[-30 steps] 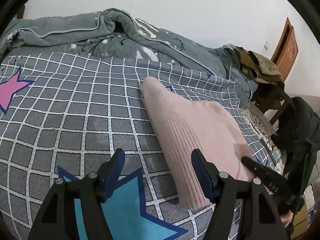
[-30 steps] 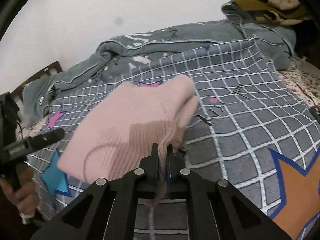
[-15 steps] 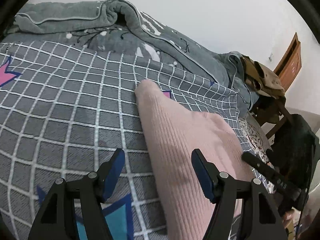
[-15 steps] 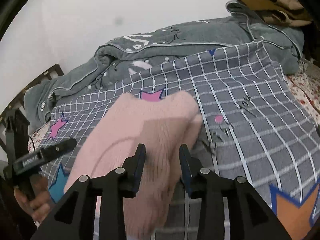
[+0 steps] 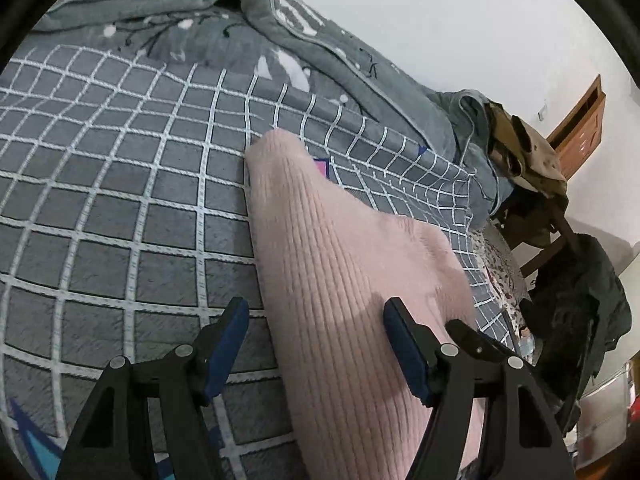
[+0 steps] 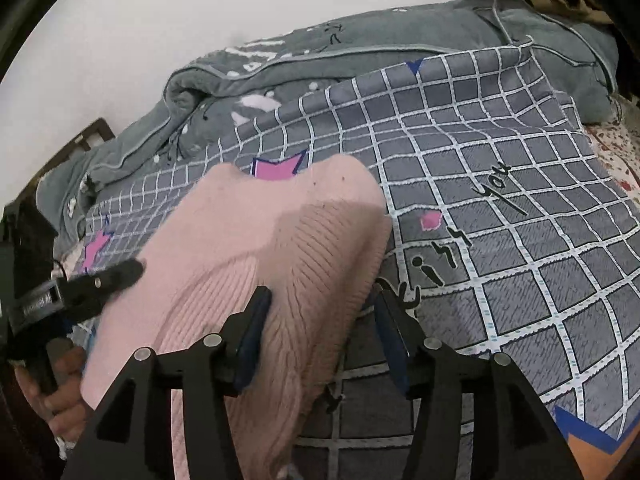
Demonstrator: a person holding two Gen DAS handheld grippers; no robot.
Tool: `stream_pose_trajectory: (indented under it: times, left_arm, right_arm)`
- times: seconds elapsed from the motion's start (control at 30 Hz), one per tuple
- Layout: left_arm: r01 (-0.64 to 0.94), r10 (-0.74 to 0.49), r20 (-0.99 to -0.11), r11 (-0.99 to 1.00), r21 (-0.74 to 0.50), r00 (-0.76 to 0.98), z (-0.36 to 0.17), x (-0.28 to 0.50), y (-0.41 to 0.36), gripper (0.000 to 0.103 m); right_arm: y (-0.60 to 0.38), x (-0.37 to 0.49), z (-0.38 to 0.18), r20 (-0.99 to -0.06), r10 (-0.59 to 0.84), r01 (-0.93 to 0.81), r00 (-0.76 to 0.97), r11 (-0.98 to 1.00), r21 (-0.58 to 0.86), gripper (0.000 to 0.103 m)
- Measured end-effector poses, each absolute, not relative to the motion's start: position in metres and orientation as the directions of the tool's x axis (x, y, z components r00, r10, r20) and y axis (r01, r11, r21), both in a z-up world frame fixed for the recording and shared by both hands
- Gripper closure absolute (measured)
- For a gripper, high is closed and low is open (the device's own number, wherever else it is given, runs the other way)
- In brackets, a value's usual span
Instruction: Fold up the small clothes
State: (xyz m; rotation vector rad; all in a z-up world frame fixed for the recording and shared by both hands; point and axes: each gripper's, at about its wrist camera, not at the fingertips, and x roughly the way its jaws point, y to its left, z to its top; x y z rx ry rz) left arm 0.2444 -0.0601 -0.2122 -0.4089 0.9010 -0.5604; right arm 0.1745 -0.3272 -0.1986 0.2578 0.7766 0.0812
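A pink ribbed knit garment (image 5: pixel 340 272) lies folded on the grey checked bedspread (image 5: pixel 120 208). My left gripper (image 5: pixel 314 316) is open, low over the garment's left edge, with the edge between its fingers. My right gripper (image 6: pixel 322 304) is open over the garment's right side (image 6: pixel 280 248), the knit bulging up between its fingers. The left gripper also shows at the garment's far side in the right wrist view (image 6: pixel 100 280).
A rumpled grey quilt (image 5: pixel 248 28) lies along the wall behind the bedspread. Brown clothes (image 5: pixel 524 148) hang on a wooden chair at the right, with a dark jacket (image 5: pixel 580 300) beside it. A wooden door (image 5: pixel 580 128) stands behind.
My right gripper opened and let go of the pink garment, which dropped flat. My left gripper moved forward and lower over the garment's left edge.
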Motion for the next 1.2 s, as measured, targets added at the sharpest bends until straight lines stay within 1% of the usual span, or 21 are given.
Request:
stream_pose_trajectory:
  times: [0.1, 0.17, 0.27, 0.33, 0.47, 0.53, 0.63, 0.7, 0.77, 0.87, 1.0, 1.2]
  left_arm:
    - [0.275, -0.612, -0.626, 0.785, -0.555, 0.484, -0.215, 0.248, -0.066, 0.033]
    - [0.275, -0.612, -0.63, 0.785, -0.555, 0.478, -0.217, 0.25, -0.068, 0.033]
    - [0.276, -0.614, -0.633, 0.784, -0.556, 0.471, -0.219, 0.252, -0.073, 0.035]
    - [0.283, -0.614, -0.632, 0.785, -0.551, 0.474, -0.219, 0.251, -0.075, 0.041]
    - [0.294, -0.6, -0.629, 0.796, -0.529, 0.494, -0.216, 0.248, -0.076, 0.049]
    - [0.297, -0.603, -0.622, 0.794, -0.531, 0.5, -0.215, 0.248, -0.075, 0.057]
    - [0.305, -0.613, -0.607, 0.785, -0.539, 0.506, -0.213, 0.247, -0.072, 0.063]
    - [0.307, -0.618, -0.596, 0.78, -0.545, 0.513, -0.212, 0.247, -0.071, 0.065]
    - [0.312, -0.62, -0.584, 0.778, -0.546, 0.523, -0.209, 0.245, -0.068, 0.066]
    - [0.32, -0.628, -0.554, 0.768, -0.555, 0.547, -0.203, 0.241, -0.062, 0.067]
    - [0.309, -0.618, -0.524, 0.768, -0.561, 0.587, -0.195, 0.238, -0.044, 0.067]
    - [0.273, -0.55, -0.527, 0.813, -0.513, 0.648, -0.185, 0.233, -0.001, 0.067]
  right_arm:
    - [-0.332, 0.175, -0.202, -0.68, 0.197, 0.018, 0.706, 0.955, 0.296, 0.052]
    - [-0.337, 0.178, -0.206, -0.678, 0.237, 0.018, 0.696, 0.938, 0.347, 0.051]
    - [-0.343, 0.179, -0.209, -0.672, 0.275, 0.01, 0.688, 0.922, 0.388, 0.049]
    - [-0.344, 0.179, -0.211, -0.667, 0.294, 0.004, 0.685, 0.914, 0.406, 0.049]
    - [-0.344, 0.184, -0.214, -0.656, 0.337, -0.009, 0.675, 0.894, 0.449, 0.048]
    - [-0.343, 0.188, -0.216, -0.652, 0.364, -0.019, 0.665, 0.881, 0.472, 0.048]
    - [-0.342, 0.191, -0.217, -0.646, 0.392, -0.029, 0.655, 0.867, 0.497, 0.046]
    - [-0.341, 0.193, -0.217, -0.642, 0.407, -0.032, 0.65, 0.858, 0.512, 0.049]
    - [-0.34, 0.193, -0.214, -0.619, 0.434, -0.043, 0.655, 0.839, 0.543, 0.062]
    - [-0.331, 0.191, -0.204, -0.612, 0.405, -0.053, 0.679, 0.859, 0.51, 0.068]
    - [-0.311, 0.193, -0.189, -0.587, 0.397, -0.09, 0.706, 0.872, 0.482, 0.07]
    - [-0.272, 0.204, -0.18, -0.559, 0.45, -0.157, 0.696, 0.855, 0.493, 0.071]
